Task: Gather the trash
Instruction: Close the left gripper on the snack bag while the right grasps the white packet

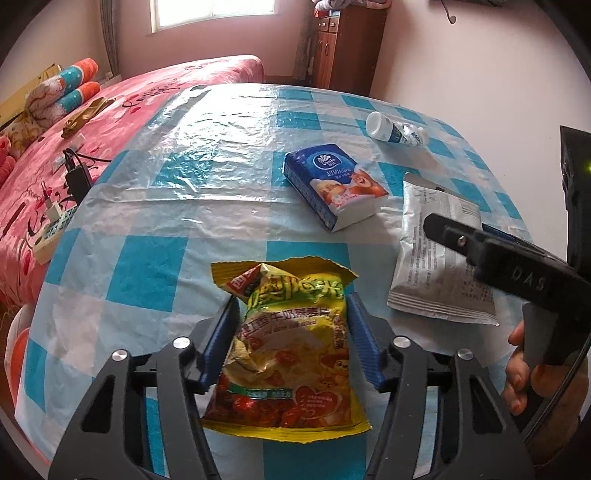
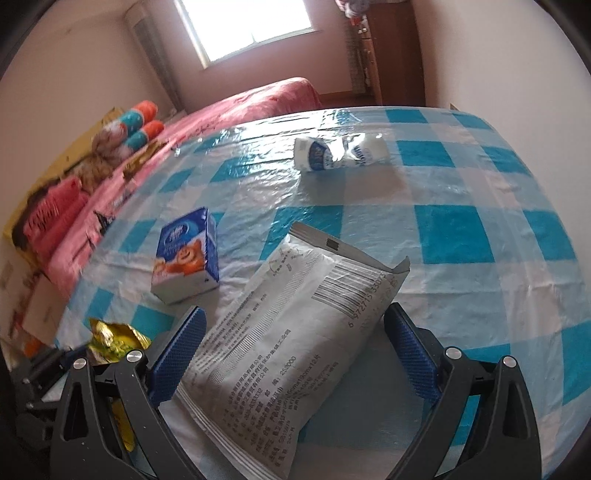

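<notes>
Yellow snack bag lies between left gripper pads, both touching, gripped | silver wrapper between right gripper fingers, unclamped | table near edge

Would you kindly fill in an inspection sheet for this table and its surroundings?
Surface: checked blue-and-white tablecloth under a clear cover.
Job's things: yellow snack bag, silver pouch, crushed white bottle, all lying flat.
Clutter: tissue pack.
Grippers: left gripper pads touching the snack bag's sides; right gripper open astride the pouch.
Cables: black cable by the hand; power strip on the bed.
Surroundings: pink bed, window, wooden cabinet.
</notes>
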